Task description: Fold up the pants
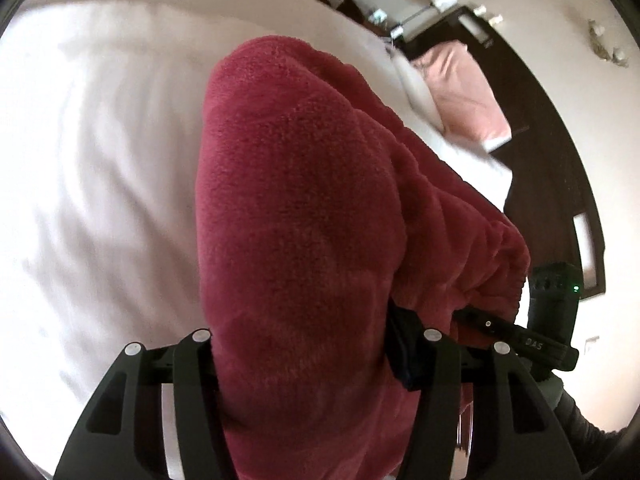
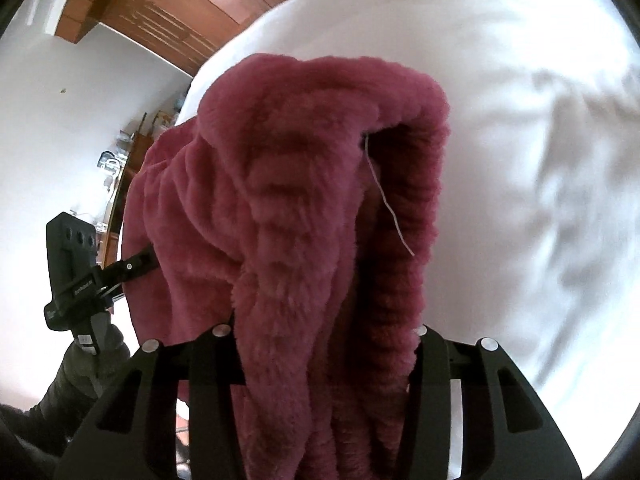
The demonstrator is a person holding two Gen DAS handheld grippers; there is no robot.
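The dark red fleece pants are being held up above the white bed, clear of its sheet. One bunched edge is being clamped in the left gripper, and another gathered fold is being gripped by the right gripper.

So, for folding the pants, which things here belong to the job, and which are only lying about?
Belong to the job:
- red fleece pants, bunched and held up
- left gripper, fingers shut on the pants
- right gripper, fingers shut on the pants
- white bed sheet, the surface below

Only lying about:
- pink pillow
- dark headboard
- wooden cupboard
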